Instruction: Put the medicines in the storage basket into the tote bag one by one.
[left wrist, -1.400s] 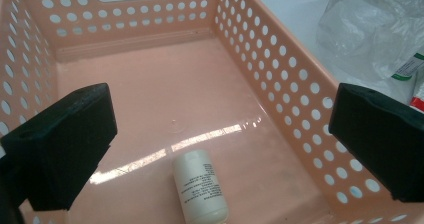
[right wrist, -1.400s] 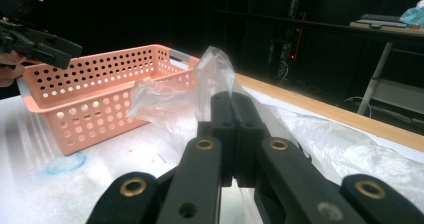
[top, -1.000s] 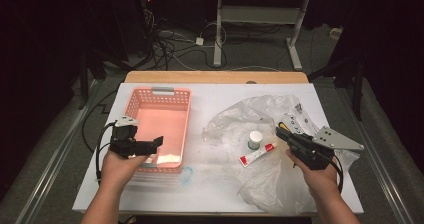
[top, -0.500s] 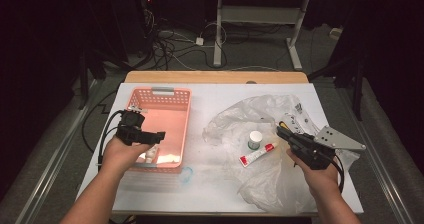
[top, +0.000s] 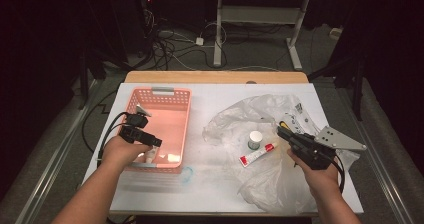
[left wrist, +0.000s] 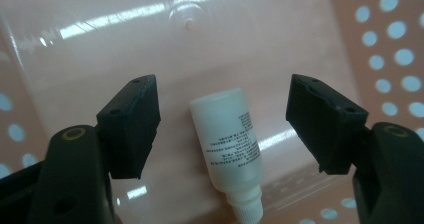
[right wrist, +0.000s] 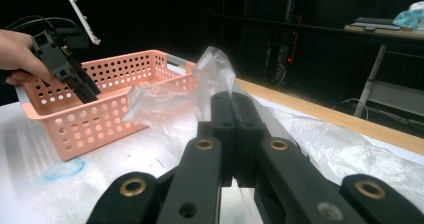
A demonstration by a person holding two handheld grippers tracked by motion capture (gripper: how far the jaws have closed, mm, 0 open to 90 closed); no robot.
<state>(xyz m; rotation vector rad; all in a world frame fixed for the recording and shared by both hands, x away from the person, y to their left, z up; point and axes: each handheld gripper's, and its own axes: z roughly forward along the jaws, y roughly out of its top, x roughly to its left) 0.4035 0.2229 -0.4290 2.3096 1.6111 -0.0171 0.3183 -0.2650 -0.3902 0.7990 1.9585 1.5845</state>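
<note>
a person's left gripper (top: 150, 140) hangs over the near end of a pink perforated basket (top: 172, 104) on a white table (top: 210, 96), its jaws spread wide and holding nothing; in the left gripper view (left wrist: 222, 129) a small white bottle (left wrist: 228, 146) lies on its side on the basket's glossy floor, between the two black jaws but touching neither, its nozzle end towards the camera and its printed label facing up (the print is too small to read); the right gripper (top: 286, 134) is held in the person's right hand (top: 320, 176) over a crumpled clear plastic bag (top: 280, 114) at the right of the table, jaws pressed together with nothing between them, as the right gripper view (right wrist: 234, 116) shows; on the bag, just left of that gripper, lie a red-and-white tube (top: 256, 155) and a small white-capped jar (top: 255, 140), near each other; a faint blue ring (top: 186, 174) marks the table just in front of the basket; cables (top: 170, 39) trail across the dark floor beyond the table.
</note>
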